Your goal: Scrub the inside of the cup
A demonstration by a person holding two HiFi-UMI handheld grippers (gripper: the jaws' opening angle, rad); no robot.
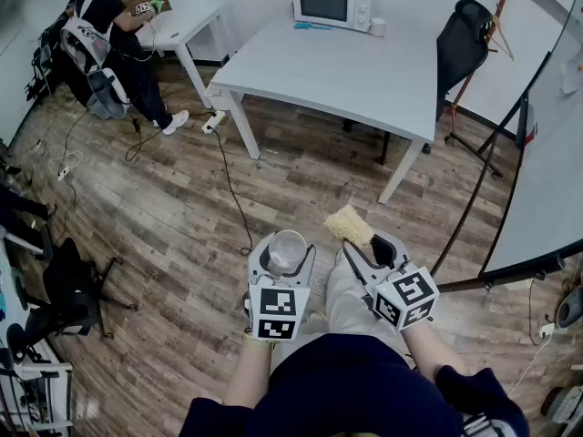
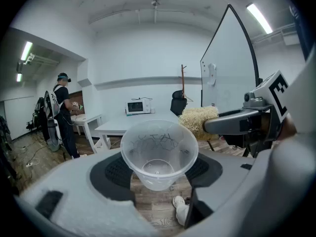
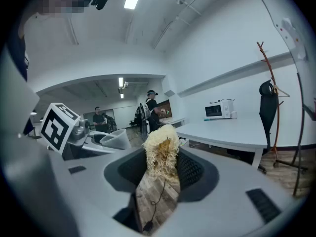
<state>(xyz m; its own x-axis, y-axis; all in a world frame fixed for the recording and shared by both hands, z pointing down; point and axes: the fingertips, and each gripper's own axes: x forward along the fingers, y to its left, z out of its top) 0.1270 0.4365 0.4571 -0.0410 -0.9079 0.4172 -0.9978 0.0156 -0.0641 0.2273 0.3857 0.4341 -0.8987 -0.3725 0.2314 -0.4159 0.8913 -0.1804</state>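
1. Left gripper (image 1: 282,267): jaws stand wide and are clamped on the cup (image 2: 159,152), with pads on opposite sides of its wall. The mouth tips up towards me.
2. The cup is clear thin plastic, held in the air with nothing inside it. I judge it light and slick, with a wall that will buckle if squeezed. The best hold is low, near the stiffer base, leaving the rim free. It looks undented, though the wide lens makes that hard to judge.
3. Scrubber (image 1: 349,225): a pale fibrous wad just right of the cup, outside it and apparently not touching. Probably soft and springy, so it should squash in through the mouth.
4. Right gripper (image 1: 364,244): right of the cup, jaws narrow and pinching the scrubber's rear half, with the tuft sticking out past the tips. I'd keep the pinch that far back so the fibres reach the cup's bottom.
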